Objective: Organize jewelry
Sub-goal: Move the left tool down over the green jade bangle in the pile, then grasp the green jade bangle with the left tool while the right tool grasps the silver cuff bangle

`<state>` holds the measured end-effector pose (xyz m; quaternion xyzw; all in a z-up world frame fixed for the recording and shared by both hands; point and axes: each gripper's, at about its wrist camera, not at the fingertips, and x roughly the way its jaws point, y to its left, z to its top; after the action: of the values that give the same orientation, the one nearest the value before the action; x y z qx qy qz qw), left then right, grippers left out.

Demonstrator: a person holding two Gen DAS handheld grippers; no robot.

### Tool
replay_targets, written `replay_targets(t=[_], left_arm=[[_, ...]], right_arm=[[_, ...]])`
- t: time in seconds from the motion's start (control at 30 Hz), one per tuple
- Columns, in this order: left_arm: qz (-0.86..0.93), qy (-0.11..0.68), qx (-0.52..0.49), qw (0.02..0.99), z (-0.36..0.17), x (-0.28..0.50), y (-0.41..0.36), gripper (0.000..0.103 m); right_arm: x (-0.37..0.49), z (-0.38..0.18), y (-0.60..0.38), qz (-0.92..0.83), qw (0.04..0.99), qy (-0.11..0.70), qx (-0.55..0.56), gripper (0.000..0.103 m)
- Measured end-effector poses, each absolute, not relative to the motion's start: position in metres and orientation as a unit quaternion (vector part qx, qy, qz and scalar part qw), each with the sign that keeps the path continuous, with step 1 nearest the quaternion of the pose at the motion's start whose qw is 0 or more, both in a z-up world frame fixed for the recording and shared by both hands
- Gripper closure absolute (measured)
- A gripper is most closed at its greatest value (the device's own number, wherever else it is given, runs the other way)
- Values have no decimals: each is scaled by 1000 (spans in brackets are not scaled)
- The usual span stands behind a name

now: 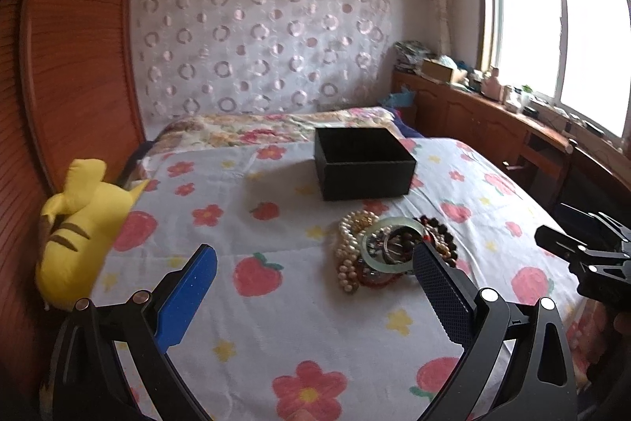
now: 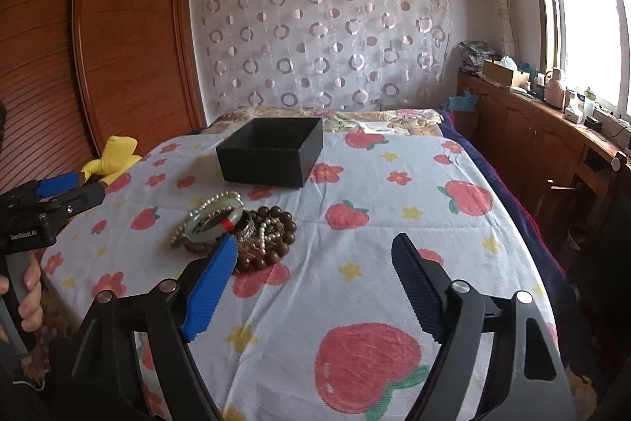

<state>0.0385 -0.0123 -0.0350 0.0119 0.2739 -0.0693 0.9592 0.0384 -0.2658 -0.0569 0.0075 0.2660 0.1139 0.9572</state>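
A heap of jewelry (image 1: pixel 388 249) lies on the flowered bedsheet: pearl strands, a pale green bangle (image 1: pixel 390 243), and dark wooden beads. It also shows in the right wrist view (image 2: pixel 236 231), with the bangle (image 2: pixel 215 219) on top. An open black box (image 1: pixel 363 162) (image 2: pixel 272 152) stands behind the heap, empty as far as I can see. My left gripper (image 1: pixel 315 259) is open and empty, its right finger just in front of the heap. My right gripper (image 2: pixel 315 251) is open and empty, its left finger in front of the beads.
A yellow plush toy (image 1: pixel 79 227) (image 2: pixel 114 156) lies at the bed's left edge by the wooden wardrobe (image 2: pixel 118 46). A cluttered wooden sideboard (image 2: pixel 544 129) runs under the window at the right. The bedsheet (image 2: pixel 394 263) spreads to the right of the heap.
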Motion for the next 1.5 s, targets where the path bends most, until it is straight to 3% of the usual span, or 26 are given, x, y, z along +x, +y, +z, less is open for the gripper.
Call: replay_targets(t=[0.73, 0.77, 0.83, 1.1, 1.5], left_arm=[[-215, 366, 32, 905, -68, 123, -67, 7], [-221, 372, 29, 901, -71, 127, -69, 8], [-225, 386, 29, 894, -78, 134, -71, 19], [-238, 421, 16, 875, -97, 158, -76, 28], [-232, 428, 18, 873, -104, 164, -73, 30]], right_arm=[[46, -77, -268, 151, 940, 305, 8, 20], [46, -78, -268, 151, 940, 305, 8, 20], [46, -78, -267, 152, 940, 306, 7, 20], [47, -80, -266, 155, 938, 308, 6, 20], [48, -80, -265, 155, 938, 309, 3, 20]])
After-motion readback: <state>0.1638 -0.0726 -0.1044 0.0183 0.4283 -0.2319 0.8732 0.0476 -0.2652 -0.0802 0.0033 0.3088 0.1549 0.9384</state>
